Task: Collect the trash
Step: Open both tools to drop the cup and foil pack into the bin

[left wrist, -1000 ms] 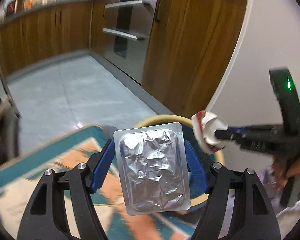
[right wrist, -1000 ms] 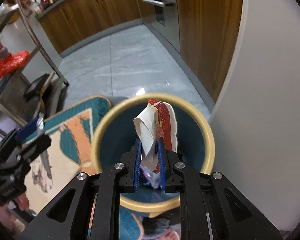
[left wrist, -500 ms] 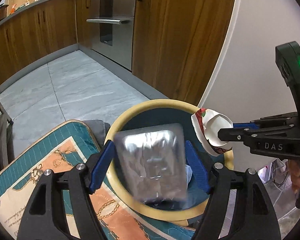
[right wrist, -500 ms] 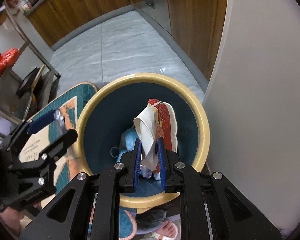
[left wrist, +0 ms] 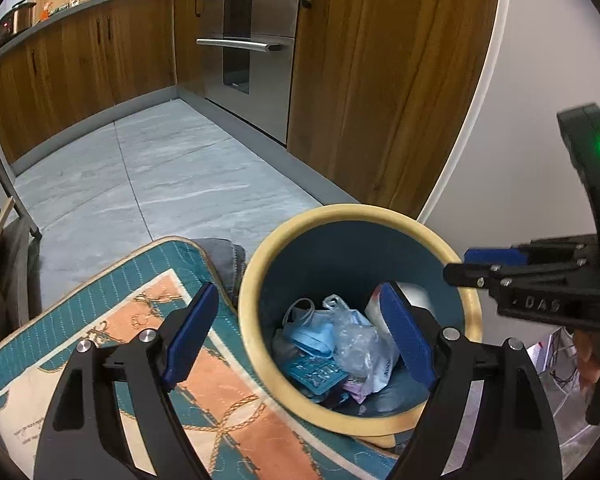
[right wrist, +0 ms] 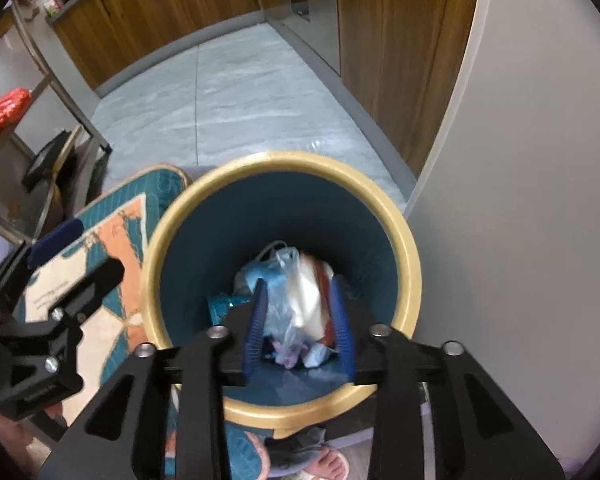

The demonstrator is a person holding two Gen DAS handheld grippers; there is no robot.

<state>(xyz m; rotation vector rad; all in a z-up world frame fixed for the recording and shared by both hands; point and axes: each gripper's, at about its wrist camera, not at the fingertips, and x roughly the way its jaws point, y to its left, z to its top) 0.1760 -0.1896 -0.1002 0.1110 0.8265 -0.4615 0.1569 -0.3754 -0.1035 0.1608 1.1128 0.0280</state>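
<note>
1. Where a second ago the left tool point(left wrist: 296, 332) clamped a foil blister pack and the right tool point(right wrist: 300, 320) pinched a crumpled red-and-white paper cup, both tools now stand released and carry nothing.
2. The bin point(right wrist: 404, 240), dark blue inside with a cream rim, sat farther below the tools a second ago; both wrist views now look straight down into it.
3. The paper cup point(right wrist: 312, 292) now lies in the bin among the other trash, seen between the right tool's blue pads point(right wrist: 256, 320).
4. I cannot pick out the foil pack with certainty in the pile.
5. The left tool's jaws are spread wide, one pad over the patterned cushion point(left wrist: 220, 384) and the other over the bin's opening, touching nothing.
6. The right tool's jaws are parted less widely and hover above the bin's mouth, clear of the trash.
7. In the bin lie a light blue face mask point(left wrist: 308, 336), a clear plastic bag point(left wrist: 356, 344) and a teal packet point(left wrist: 316, 374).
8. The right tool's body, seen from the left wrist, reads "DAS" point(left wrist: 544, 304); print on the plastic bag is too small to read.
</note>
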